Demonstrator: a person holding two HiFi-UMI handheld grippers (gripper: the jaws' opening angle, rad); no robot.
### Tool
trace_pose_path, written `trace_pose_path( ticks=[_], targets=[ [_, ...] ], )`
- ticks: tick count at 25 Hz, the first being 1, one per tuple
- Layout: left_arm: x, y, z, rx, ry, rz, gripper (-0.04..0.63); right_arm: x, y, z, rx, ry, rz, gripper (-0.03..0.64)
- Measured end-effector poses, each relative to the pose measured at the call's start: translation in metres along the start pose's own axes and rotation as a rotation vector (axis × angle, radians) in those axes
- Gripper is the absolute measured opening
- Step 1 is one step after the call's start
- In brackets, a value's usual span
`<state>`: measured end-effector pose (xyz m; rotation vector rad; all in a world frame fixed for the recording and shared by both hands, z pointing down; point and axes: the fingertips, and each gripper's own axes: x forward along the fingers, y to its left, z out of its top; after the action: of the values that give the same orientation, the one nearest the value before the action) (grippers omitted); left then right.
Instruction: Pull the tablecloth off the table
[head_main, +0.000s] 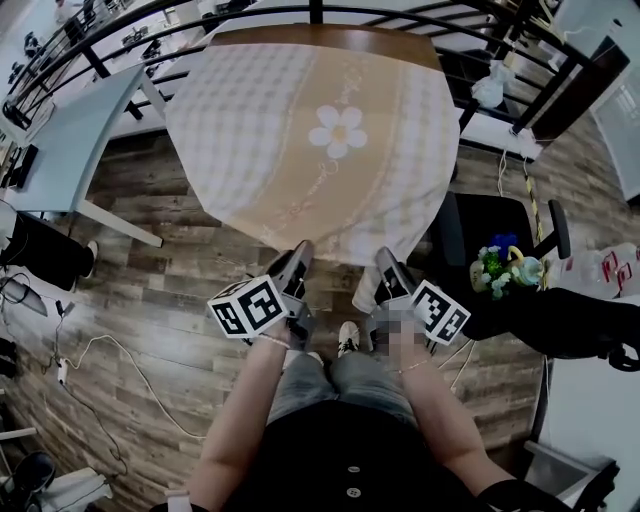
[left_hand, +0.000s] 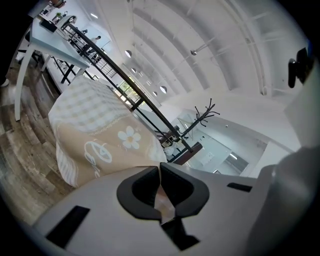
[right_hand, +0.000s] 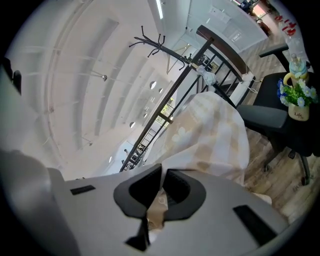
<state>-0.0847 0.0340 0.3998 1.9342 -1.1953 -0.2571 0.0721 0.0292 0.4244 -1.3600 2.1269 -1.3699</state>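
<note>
A beige and white checked tablecloth with a white flower at its middle covers the wooden table, whose far edge is bare. The cloth's near edge hangs toward me. My left gripper is shut on the near hem at the left, and my right gripper is shut on it at the right. The left gripper view has a strip of the tablecloth pinched where the left gripper closes. In the right gripper view the tablecloth runs from the table into the shut right gripper.
A black office chair stands right of the table with a mug of flowers on its seat. A black railing runs behind the table. A pale blue table stands at the left. Cables lie on the wood floor.
</note>
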Motion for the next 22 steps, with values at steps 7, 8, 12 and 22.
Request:
trace_pose_path(
  ticks=[7,8,12,22],
  targets=[
    [-0.037,0.005,-0.005,0.001,0.013,-0.019,0.017,-0.02,0.021,-0.025,-0.009,-0.042,0.008,0.028],
    [-0.042,0.005,-0.008,0.001,0.014,-0.02,0.017,-0.024,0.023,-0.03,-0.012,-0.043,0.008,0.028],
    [-0.06,0.005,-0.015,-0.003,0.02,-0.038,0.017,-0.035,0.03,-0.042,-0.023,-0.051,0.004,0.028],
    [-0.076,0.007,-0.018,-0.024,0.014,-0.031,0.017,-0.042,0.038,-0.054,-0.037,-0.044,0.018,0.028]
  ],
)
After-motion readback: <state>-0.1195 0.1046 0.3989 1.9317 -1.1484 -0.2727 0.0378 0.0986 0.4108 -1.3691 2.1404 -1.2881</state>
